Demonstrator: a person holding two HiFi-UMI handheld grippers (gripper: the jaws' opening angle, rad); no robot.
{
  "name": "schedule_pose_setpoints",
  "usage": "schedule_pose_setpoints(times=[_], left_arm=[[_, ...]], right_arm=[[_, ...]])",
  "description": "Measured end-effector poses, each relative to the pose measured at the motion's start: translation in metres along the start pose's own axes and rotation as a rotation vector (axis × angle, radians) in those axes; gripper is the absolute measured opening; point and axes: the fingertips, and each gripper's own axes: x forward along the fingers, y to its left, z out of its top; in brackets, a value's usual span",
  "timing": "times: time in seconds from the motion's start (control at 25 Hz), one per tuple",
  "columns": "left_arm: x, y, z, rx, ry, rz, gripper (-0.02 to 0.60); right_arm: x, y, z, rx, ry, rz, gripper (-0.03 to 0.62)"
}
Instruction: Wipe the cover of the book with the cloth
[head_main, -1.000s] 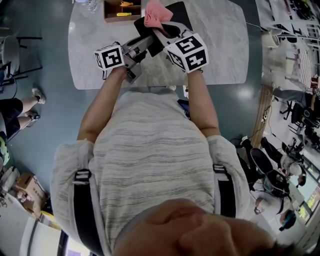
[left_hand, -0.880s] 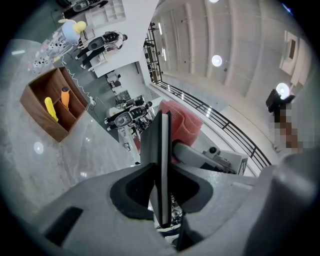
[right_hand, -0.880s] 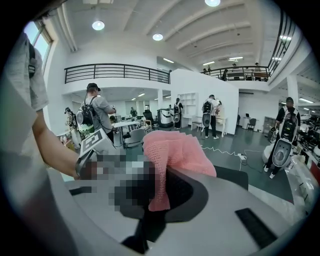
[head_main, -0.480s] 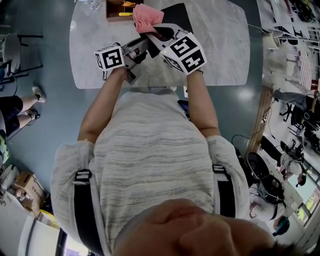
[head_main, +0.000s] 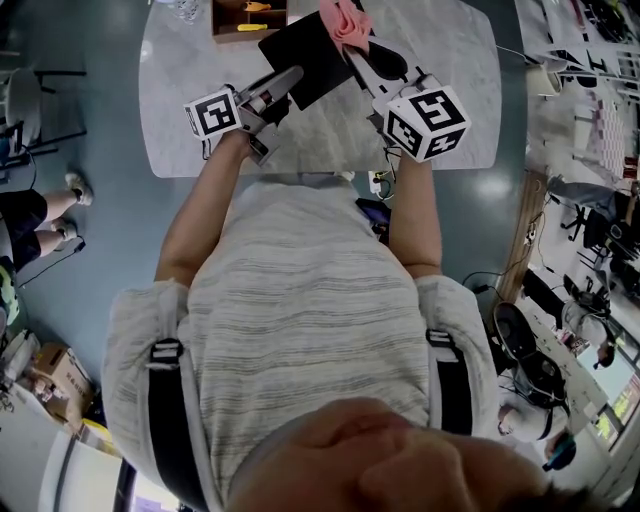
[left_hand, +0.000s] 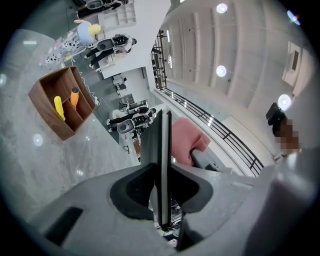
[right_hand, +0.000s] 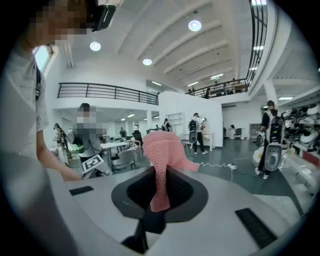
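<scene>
Now the black book (left_hand: 161, 150) stands edge-on between the jaws of the left gripper (left_hand: 161, 200), which are closed hard on its near edge. The book is held up off the marble table (head_main: 450, 60), and its covers run straight out ahead of that gripper. Just to the right of those jaws the pink cloth (left_hand: 186, 140) lies against the book's right-hand face, near its far end; whether it presses firmly cannot be told. The right gripper (right_hand: 159, 192) has its jaws pinched on the cloth's lower part, so the bunched top stands up beyond its tips. In the head view this gripper reaches in from the book's right. Ahead and to the left of the left gripper, well apart, a wooden box (left_hand: 62, 102) sits on the table.

The wiping itself looks to be in hand. The next stroke calls for dragging the cloth along the cover while the left gripper braces the book against the push, since a thin book clamped by one edge may swing.
</scene>
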Motion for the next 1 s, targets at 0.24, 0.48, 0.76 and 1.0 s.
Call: schedule_pose_setpoints(times=[0.24,0.48,0.76,1.0], left_arm=[[0.0,-0.007,0.004,-0.017,-0.015,-0.01,0.081],[0.003,-0.012,0.004,-0.061,-0.021,-0.042,0.081],[0.004,-0.012,0.003,-0.074,-0.022,-0.038,0.083],[0.001,-0.01,0.005,-0.102,-0.048,-0.036,0.084]], right_arm=[[-0.029,-0.066,-0.047,-0.08,0.118,-0.262,0.035],[-0.012,-0.075,-0.093,-0.058,0.203,-0.288,0.035],[0.003,-0.058,-0.102,-0.009,0.211,-0.251,0.035],[0.012,-0.022,-0.099,-0.015,0.203,-0.153,0.035]])
